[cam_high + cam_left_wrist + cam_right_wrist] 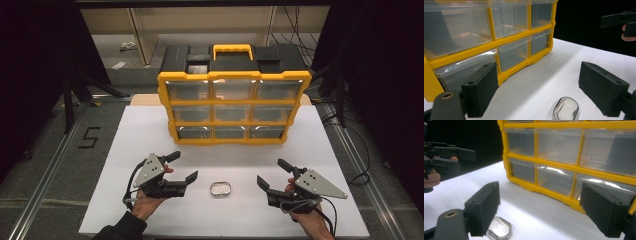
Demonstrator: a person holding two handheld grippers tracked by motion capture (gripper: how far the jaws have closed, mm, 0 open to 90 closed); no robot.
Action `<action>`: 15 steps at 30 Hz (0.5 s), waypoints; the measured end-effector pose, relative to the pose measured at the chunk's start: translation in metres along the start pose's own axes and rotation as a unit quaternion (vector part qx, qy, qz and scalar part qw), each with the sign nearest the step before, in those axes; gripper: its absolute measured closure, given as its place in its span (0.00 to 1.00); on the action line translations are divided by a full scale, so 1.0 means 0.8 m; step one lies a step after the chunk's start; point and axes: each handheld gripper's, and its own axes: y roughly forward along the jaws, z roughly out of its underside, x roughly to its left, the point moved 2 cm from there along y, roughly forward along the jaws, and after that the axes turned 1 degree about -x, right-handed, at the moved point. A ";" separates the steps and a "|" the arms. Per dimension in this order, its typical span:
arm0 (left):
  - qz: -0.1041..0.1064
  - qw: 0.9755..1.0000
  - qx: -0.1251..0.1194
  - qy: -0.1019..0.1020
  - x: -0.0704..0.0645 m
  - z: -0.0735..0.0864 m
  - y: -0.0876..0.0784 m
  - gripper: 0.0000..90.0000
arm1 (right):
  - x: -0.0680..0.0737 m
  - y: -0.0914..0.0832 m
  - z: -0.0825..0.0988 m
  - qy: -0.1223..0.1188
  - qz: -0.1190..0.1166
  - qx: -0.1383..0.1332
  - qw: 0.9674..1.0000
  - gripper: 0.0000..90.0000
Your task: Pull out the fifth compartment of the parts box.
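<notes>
Both pairs of black jaws stand wide apart, with nothing between the pads. The left gripper (182, 166) rests low over the white table top (150, 130), its jaws pointing inward toward the middle; the right gripper (273, 173) mirrors it from the other side, also spread wide and holding nothing.

Between the two, on the bare table surface, lies the small oval clear plastic case with a silvery rim (220, 189). It lies flat, apart from both grippers, roughly midway between them and a little nearer the person's edge than the jaw tips. In the left gripper view the case (565, 110) sits low in the gap between the two jaws, closer to the right-hand one, and two round white shapes show inside it through the clear lid. In the right gripper view it (499, 229) lies just beside the left-hand jaw, partly hidden behind it, not touched by the pad.

Farther out, toward the back of the table, stands the yellow-framed organiser cabinet with clear plastic drawers and a black top (233, 102), upright, its three rows of drawers all pushed in and facing the person. It is well apart from the case. A hand (145, 202) grips each gripper from the near edge.
</notes>
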 end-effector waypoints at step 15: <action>-0.004 1.000 0.003 -0.001 0.000 0.000 0.001 0.17 | 0.004 0.000 0.001 -0.036 0.007 0.000 0.999 0.18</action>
